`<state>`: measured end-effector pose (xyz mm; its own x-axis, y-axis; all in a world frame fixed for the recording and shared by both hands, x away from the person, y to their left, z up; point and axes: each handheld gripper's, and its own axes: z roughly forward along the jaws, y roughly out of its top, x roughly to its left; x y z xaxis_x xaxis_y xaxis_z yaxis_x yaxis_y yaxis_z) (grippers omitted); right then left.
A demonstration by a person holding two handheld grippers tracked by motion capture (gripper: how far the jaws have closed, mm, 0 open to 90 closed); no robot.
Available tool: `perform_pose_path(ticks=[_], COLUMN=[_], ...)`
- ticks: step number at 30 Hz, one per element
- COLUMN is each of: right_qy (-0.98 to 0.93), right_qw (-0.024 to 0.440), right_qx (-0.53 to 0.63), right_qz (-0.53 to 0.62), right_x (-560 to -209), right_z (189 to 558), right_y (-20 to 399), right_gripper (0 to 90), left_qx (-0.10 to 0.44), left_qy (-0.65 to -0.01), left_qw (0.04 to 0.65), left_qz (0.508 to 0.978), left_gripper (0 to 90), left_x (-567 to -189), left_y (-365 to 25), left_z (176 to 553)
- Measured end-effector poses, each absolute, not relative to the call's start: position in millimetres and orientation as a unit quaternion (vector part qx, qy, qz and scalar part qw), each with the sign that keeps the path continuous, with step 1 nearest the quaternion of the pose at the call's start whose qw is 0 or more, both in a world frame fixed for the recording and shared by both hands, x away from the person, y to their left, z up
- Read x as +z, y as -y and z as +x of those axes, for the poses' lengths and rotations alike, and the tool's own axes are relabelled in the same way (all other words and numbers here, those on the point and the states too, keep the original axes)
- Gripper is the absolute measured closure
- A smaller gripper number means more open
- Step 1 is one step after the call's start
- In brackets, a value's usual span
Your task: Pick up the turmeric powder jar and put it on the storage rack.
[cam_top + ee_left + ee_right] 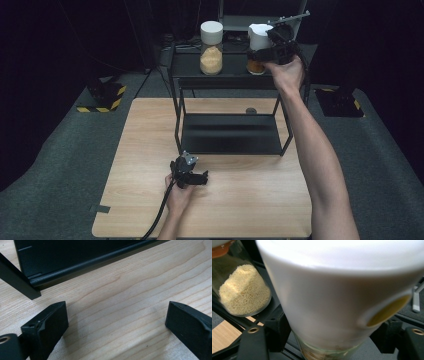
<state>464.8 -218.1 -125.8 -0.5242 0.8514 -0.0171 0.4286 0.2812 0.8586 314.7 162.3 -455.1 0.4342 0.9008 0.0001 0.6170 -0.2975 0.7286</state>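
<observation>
Both jaws of the right gripper [272, 42] flank the white-lidded jar [258, 47].

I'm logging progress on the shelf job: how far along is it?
One white-lidded jar of pale grains already stands on the rack's top shelf. The right gripper is at the second jar there, jaws around its lid. Releasing and withdrawing remain. The left gripper rests open on the table.

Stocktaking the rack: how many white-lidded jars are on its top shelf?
2: the jar of pale grains stands at the shelf's left; the jar with orange contents stands at its right, at the right gripper.
</observation>
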Motion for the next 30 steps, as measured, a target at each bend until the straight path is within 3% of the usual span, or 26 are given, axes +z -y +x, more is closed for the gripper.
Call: perform_pose_path(ticks=[13, 30], right_qy=[-0.753, -0.74], right_qw=[0.23, 0.226], right_qx=[0.452, 0.478], right_qz=[0.42, 0.416], right_x=[-134.2, -141.6], right_z=[460.1, 434.5], right_y=[235.4, 272.8], right_gripper=[9.5, 8.1], left_qx=[0.211, 0.211], left_qy=[-0.489, -0.487], left_qw=[0.336, 0.334], left_qz=[0.777, 0.778], left_gripper=[4.4, 4.4], left_x=[-455.2, -454.7], left_y=[-162.2, -162.3], left_z=[314.5, 314.8])
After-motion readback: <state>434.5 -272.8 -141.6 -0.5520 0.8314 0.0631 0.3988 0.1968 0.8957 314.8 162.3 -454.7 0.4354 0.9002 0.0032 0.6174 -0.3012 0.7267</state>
